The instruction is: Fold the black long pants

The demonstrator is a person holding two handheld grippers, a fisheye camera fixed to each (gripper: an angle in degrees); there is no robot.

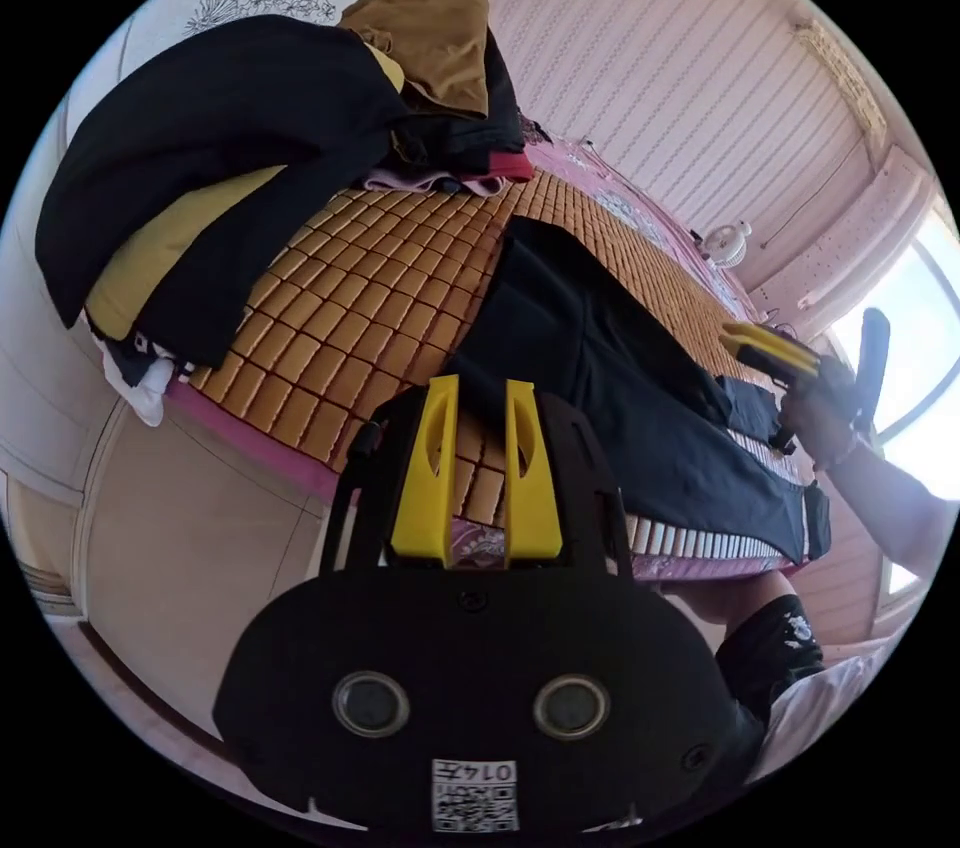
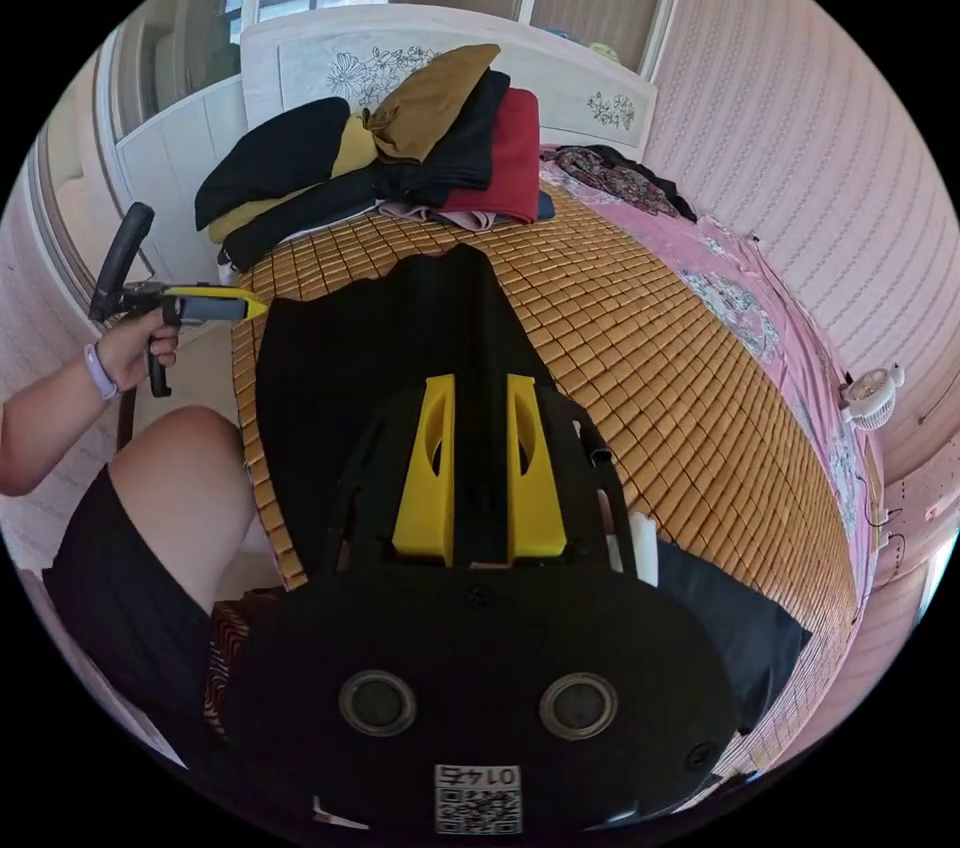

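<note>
Pants [image 1: 610,368] lie flat on the mat [image 1: 360,308]; both grippers [image 1: 478,388] [image 2: 478,388] slightly parted, empty; fan [image 2: 868,396] beside bed.

Bright daylight fills both views — the window [image 1: 925,358] in the left gripper view is blown out to white glare. Fisheye bending curves the striped wall [image 2: 800,148] near the rims. The black long pants [image 2: 400,358] lose all fold detail — otherwise focus is sharp.

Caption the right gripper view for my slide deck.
Open right gripper above black pants spread on a bamboo mat.
</note>
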